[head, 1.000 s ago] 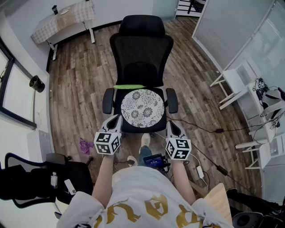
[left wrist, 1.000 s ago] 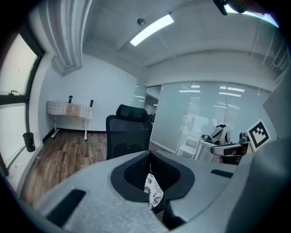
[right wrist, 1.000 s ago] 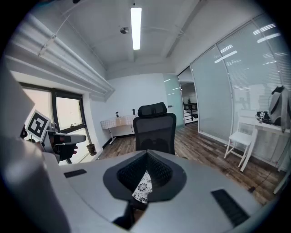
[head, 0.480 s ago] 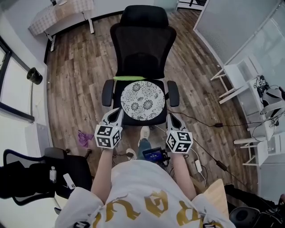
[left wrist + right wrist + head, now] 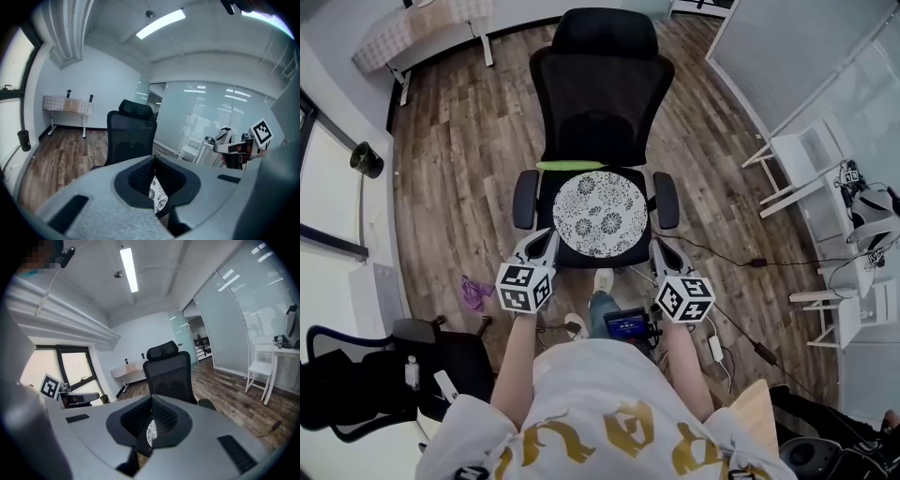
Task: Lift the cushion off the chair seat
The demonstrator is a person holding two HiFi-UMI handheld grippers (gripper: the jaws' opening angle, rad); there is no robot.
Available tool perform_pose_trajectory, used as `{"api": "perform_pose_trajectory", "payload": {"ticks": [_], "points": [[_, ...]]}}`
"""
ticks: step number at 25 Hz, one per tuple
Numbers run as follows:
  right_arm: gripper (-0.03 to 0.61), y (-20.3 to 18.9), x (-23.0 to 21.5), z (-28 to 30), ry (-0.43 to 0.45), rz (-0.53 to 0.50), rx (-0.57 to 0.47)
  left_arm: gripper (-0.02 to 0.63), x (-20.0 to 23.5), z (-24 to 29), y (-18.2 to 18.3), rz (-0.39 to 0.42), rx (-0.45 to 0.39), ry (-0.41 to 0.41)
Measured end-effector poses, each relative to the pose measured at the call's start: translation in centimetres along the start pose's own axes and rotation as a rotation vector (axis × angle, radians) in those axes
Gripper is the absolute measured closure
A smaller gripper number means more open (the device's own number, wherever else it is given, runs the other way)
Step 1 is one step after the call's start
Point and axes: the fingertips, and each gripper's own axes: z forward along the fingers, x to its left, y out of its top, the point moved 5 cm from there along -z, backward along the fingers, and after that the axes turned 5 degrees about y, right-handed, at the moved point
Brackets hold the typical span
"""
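A round white cushion (image 5: 600,212) with a dark floral print lies flat on the seat of a black mesh office chair (image 5: 598,103). Just short of the seat's front left corner is my left gripper (image 5: 546,238), shut and empty. My right gripper (image 5: 660,247) is likewise shut and empty, off the front right corner below the right armrest (image 5: 666,200). In the left gripper view the shut jaws (image 5: 153,160) leave only a sliver of the cushion (image 5: 158,196) showing. The right gripper view's jaws (image 5: 151,397) show the same sliver of cushion (image 5: 151,431).
A green strip (image 5: 570,165) lies at the back of the seat. Another black chair (image 5: 356,375) stands at the lower left, a cloth-covered table (image 5: 417,33) far left, white furniture (image 5: 797,169) on the right. Cables (image 5: 741,272) and a purple scrap (image 5: 473,292) lie on the wood floor.
Both grippers have edged forward toward the front of the chair seat. They stay shut, and the cushion has not moved on the seat.
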Motion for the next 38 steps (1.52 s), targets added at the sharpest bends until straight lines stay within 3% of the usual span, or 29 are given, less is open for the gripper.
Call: {"api": "perform_pose_trajectory", "payload": {"ticks": [8, 13, 20, 25, 32, 38], "points": [[0.567, 0.0, -3.2, 6.4, -0.078, -0.155, 0.137, 0.604, 2.4, 6.5, 0.4, -0.081, 0.061, -0.007], [0.568, 2.1, -6.9, 11.5, -0.097, -0.209, 0.16, 0.604, 3.8, 12.6, 2.3, -0.04, 0.102, 0.01], [0.568, 3.4, -11.6, 17.6, -0.01, -0.169, 0.182, 0.604, 5.5, 19.2, 5.2, -0.058, 0.125, 0.041], [0.568, 2.6, -13.6, 19.7, 0.017, -0.114, 0.222, 0.604, 5.9, 22.1, 5.3, -0.055, 0.15, 0.057], [0.568, 2.0, -14.9, 20.8, -0.022, -0.047, 0.222, 0.604, 6.9, 24.2, 4.1, -0.056, 0.198, 0.045], [0.568, 1.7, -16.0, 21.3, -0.138, -0.05, 0.266, 0.604, 7.6, 26.3, 4.4, -0.02, 0.221, 0.028]]}}
